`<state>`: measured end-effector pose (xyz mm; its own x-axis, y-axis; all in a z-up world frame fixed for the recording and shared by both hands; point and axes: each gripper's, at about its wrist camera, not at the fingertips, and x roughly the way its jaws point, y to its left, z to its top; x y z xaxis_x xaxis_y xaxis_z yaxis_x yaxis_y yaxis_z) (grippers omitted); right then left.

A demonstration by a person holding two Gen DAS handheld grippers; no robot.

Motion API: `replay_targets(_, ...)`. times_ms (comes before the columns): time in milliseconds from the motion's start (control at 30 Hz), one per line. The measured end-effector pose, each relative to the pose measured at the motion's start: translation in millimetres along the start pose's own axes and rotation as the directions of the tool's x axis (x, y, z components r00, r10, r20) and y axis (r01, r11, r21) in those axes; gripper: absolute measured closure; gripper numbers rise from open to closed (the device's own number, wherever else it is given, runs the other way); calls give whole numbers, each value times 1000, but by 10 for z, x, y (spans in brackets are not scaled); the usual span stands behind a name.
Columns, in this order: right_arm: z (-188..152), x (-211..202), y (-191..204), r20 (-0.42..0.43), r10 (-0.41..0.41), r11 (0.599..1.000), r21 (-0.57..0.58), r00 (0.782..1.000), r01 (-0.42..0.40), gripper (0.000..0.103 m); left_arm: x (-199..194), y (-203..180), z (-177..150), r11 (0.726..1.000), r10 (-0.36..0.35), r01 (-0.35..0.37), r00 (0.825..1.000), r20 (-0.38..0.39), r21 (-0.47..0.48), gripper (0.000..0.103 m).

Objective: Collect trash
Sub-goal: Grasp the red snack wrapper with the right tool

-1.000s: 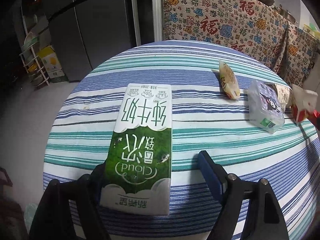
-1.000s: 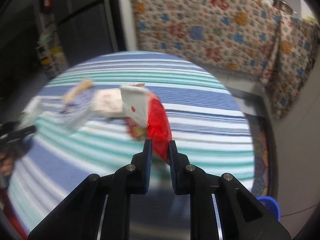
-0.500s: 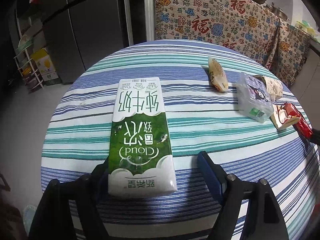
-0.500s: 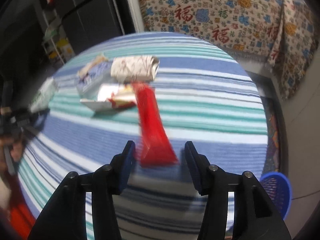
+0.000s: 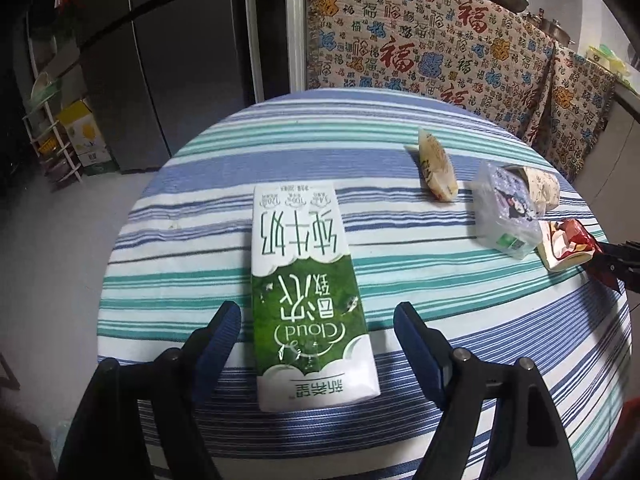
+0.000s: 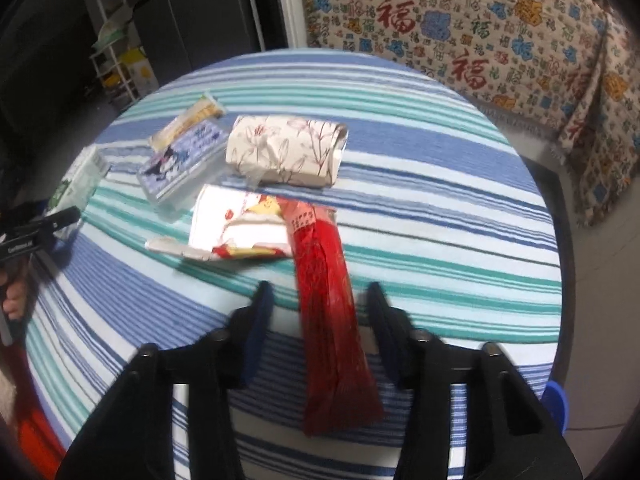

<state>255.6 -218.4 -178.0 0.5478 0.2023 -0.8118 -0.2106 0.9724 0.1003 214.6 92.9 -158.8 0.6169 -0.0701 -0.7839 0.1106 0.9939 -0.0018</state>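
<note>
Trash lies scattered over the striped round desk: a green-and-white milk carton flat near its 6 o'clock edge in the left wrist view, and a red wrapper stretched toward 6 o'clock in the right wrist view.

The left claw is released, its jaws standing wide on either side of the carton's near end without touching it. The carton sits a little toward the left finger, so I would centre the claw over it before closing and take it across the narrow width, low on the body, where the card is stiffest.

The right claw has the red wrapper between its blue pads, and its jaws are closing, yet a clear gap shows on both sides, so nothing is gripped. The foil is thin and limp; a bite well up from the loose tail would likely hold better, with the tips kept just off the cloth so the tablecloth is not pinched along with it.

Beyond the wrapper, toward 11 o'clock, a torn white-and-red packet touches its far end; lifting slowly should keep that from dragging. A floral paper roll and a clear plastic pack lie further off.

Both claws point steeply down at the desk from the near side. A blue bin shows at 4 o'clock beyond the desk edge, probably the drop point.
</note>
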Motion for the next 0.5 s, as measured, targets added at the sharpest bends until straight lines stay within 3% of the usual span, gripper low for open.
replay_targets(33,8,1,-1,-3,1,1000,-5,1000,-1,81,-12,-6,0,1000,4,-4,1000,4,9,23)
replay_targets(100,9,42,9,-33,3,999,-32,999,-4,87,35,-26,8,999,25,-24,1000,-13,26,33)
replay_targets(133,20,52,3,-36,10,1000,-29,999,-11,88,78,-24,9,999,33,-32,999,-29,26,48)
replay_targets(167,19,37,-5,-36,12,1000,-21,999,-13,91,105,-13,-3,999,35,-34,998,-43,23,55)
replay_targets(333,-38,-109,26,-38,10,1000,-16,999,-11,93,31,-3,-27,1000,3,-3,1000,-30,5,55)
replay_targets(500,-149,-185,139,-57,-7,998,-64,998,4,88,-49,-167,-151,993,-99,102,993,-60,52,55)
